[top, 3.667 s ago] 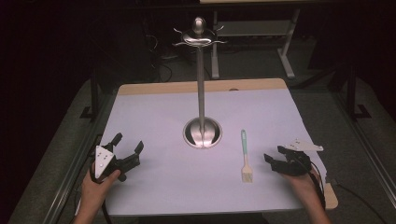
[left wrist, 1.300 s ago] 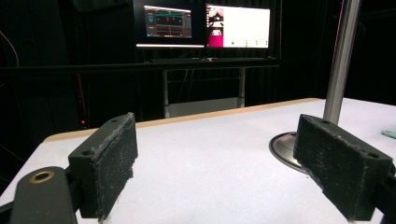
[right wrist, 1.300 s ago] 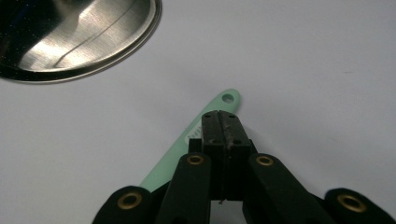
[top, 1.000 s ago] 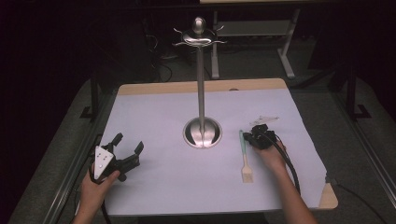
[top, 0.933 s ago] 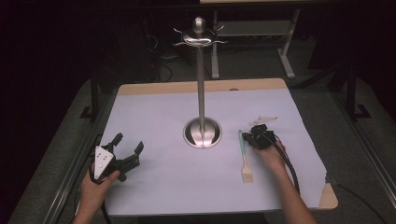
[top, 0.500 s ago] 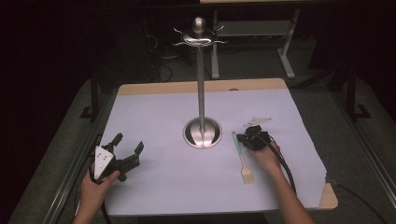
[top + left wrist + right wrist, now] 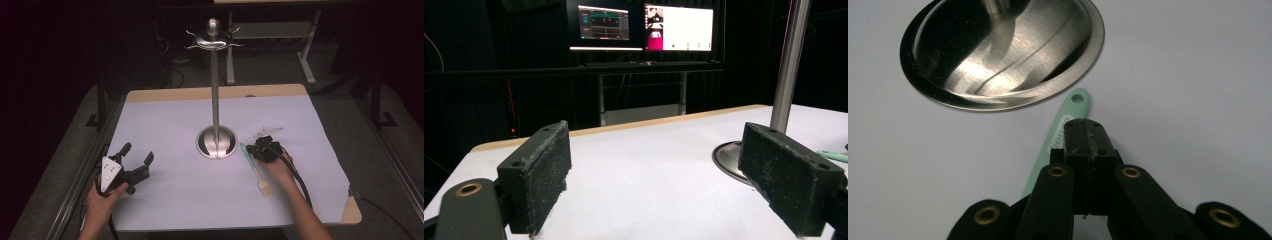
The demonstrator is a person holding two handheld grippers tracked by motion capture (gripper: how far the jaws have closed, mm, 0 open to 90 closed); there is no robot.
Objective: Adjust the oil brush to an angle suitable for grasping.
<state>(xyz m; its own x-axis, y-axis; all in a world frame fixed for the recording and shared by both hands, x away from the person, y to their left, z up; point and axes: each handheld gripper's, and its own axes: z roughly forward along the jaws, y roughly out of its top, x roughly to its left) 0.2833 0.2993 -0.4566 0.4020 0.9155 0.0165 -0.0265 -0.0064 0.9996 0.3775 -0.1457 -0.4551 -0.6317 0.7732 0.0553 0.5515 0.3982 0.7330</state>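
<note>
A pastry brush with a mint-green handle and a pale bristle head lies slanted on the white table cover, just right of the steel stand's round base. My right gripper points down at the top end of the handle. In the right gripper view its jaws are pressed together over the handle, which passes beneath them. I cannot tell whether they pinch it. My left gripper rests open at the table's front left, nothing between its pads.
The stand's tall pole rises from the table's middle to a hooked top. Its base lies just beyond my right jaws. In the left gripper view the pole stands at right, with lit monitors behind the table.
My right hand came from the table's front right corner to the brush handle. In the last second the handle's top end swung left toward the stand base. The left gripper stayed still.
</note>
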